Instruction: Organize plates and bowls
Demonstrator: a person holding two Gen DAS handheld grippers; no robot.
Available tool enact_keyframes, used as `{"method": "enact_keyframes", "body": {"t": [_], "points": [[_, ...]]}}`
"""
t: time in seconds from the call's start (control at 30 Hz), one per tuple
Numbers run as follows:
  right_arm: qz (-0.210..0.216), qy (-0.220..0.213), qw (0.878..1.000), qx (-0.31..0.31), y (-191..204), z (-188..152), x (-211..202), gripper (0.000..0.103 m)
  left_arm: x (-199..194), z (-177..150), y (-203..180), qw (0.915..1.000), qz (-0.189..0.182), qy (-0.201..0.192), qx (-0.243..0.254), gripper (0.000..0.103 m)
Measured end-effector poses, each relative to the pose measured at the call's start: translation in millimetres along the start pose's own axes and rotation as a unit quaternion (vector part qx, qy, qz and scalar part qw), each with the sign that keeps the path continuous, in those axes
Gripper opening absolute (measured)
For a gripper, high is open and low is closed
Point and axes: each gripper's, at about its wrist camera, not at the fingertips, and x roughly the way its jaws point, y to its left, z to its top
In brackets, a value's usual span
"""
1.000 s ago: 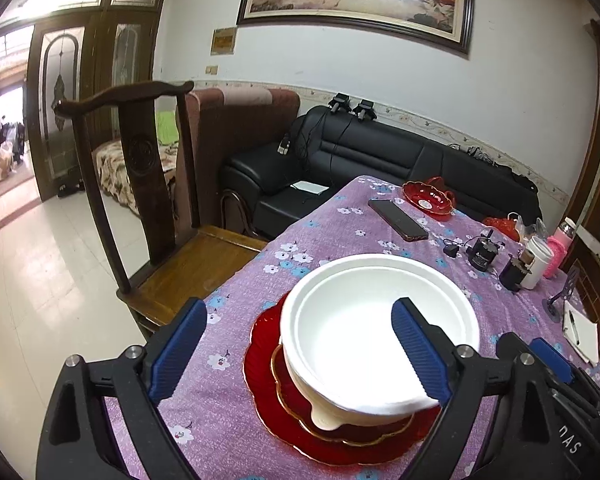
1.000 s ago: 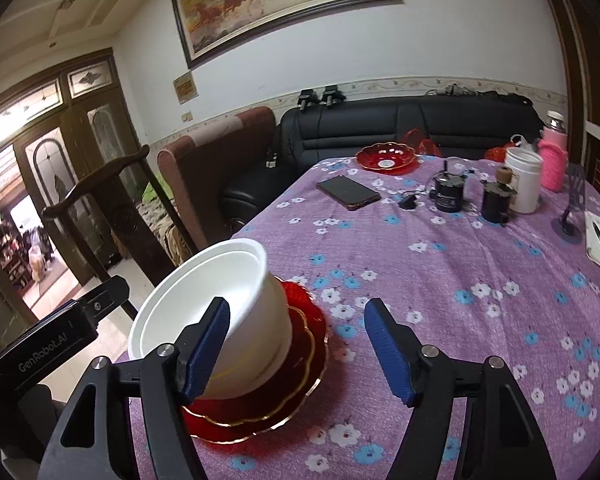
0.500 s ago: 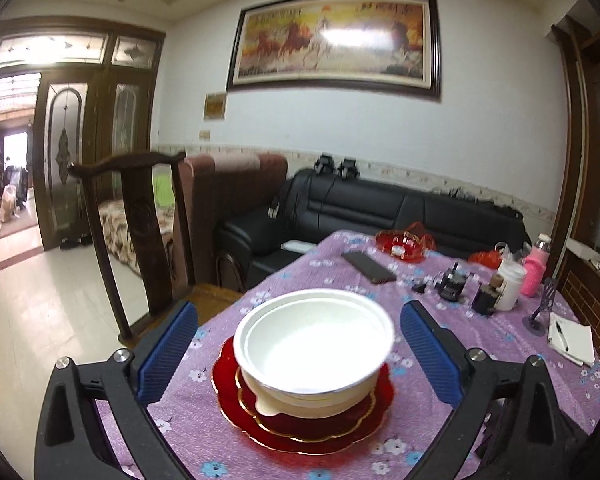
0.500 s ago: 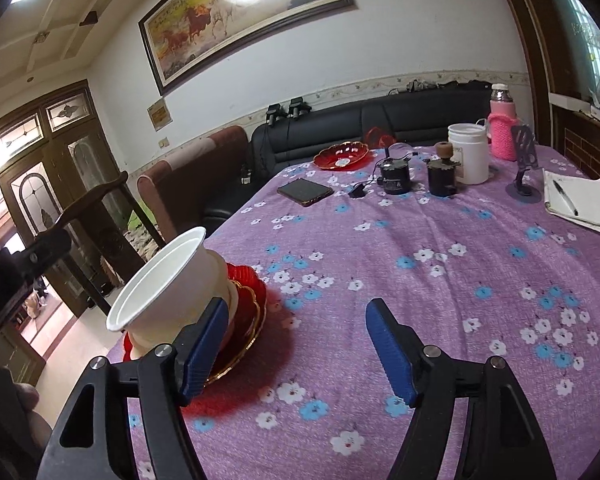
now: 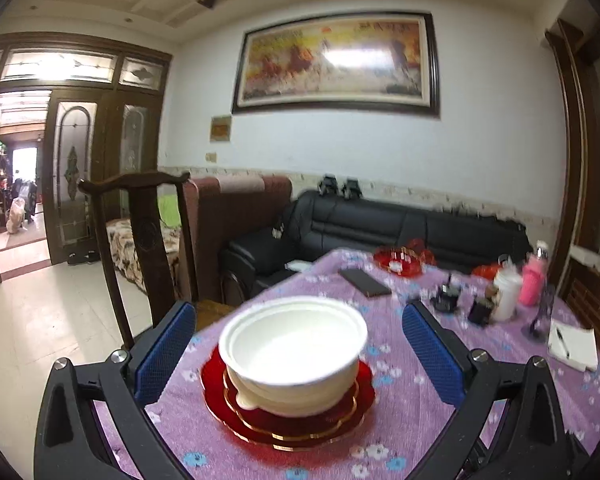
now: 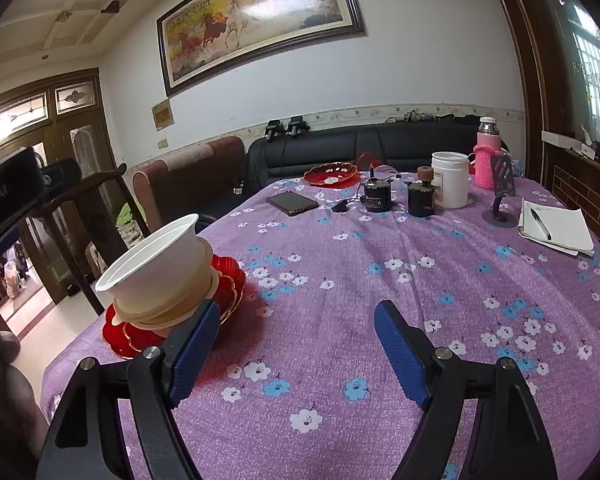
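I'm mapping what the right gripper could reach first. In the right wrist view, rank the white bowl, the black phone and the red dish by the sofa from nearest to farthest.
From the right gripper:
1. White bowl, close by on the left, stacked on red plates.
2. Black phone, mid-table, left of centre.
3. Red dish, at the far table edge by the sofa.

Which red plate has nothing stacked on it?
The far red dish by the sofa end. The near red plates carry the white bowl.
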Motion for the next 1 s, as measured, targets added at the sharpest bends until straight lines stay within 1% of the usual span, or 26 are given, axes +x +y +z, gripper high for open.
{"method": "enact_keyframes", "body": {"t": [0.1,0.27,0.57,0.7,1.0], "points": [[0.001,0.006,1.0,-0.005,3,-2,2,0.085,12,-8,-5,0.9993,-0.006,0.034,0.015,0.103],[-0.002,0.014,1.0,-0.011,9,-6,8,0.086,26,-18,-4,0.9974,-0.011,0.068,0.02,0.103],[-0.002,0.035,0.999,-0.023,26,-12,19,0.087,43,-22,13,0.9951,-0.008,0.099,0.008,0.103],[-0.001,0.043,0.999,-0.033,33,-15,24,0.087,50,-27,18,0.9929,-0.015,0.118,0.003,0.103],[-0.003,0.055,0.998,-0.034,40,-19,32,0.087,56,-33,24,0.9905,-0.025,0.135,0.001,0.103]]}}
